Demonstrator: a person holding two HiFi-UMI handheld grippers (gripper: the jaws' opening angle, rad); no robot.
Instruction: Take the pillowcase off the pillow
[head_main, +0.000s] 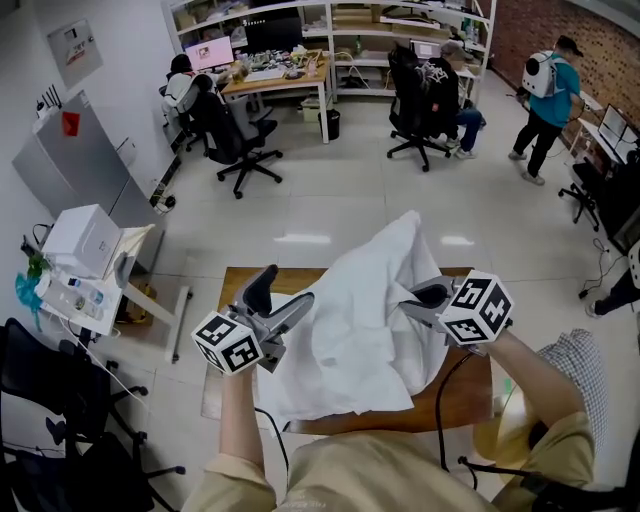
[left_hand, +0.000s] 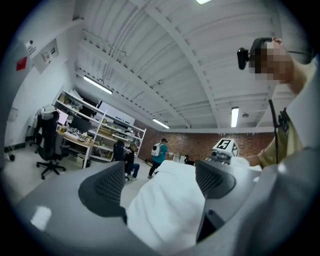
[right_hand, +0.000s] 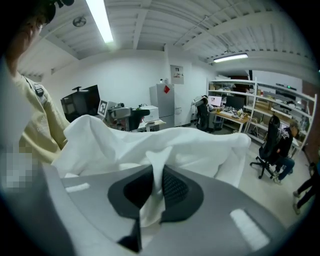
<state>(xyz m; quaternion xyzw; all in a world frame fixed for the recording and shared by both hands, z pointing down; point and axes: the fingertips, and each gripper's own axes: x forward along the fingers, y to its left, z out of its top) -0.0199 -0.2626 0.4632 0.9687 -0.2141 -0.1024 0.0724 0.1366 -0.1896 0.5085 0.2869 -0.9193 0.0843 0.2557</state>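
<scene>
The white pillowcase lies bunched on a small wooden table, with one part pulled up into a peak. I cannot tell the pillow apart from the cloth. My right gripper is at the cloth's right side. In the right gripper view it is shut on a thin fold of the pillowcase. My left gripper is at the cloth's left edge, with its jaws standing wide apart. In the left gripper view the pillowcase bulges between the two fingers, and the pads do not press on it.
A white machine on a cart stands left of the table, with a black chair at the near left. Further off are office chairs, seated people at desks and a standing person with a backpack.
</scene>
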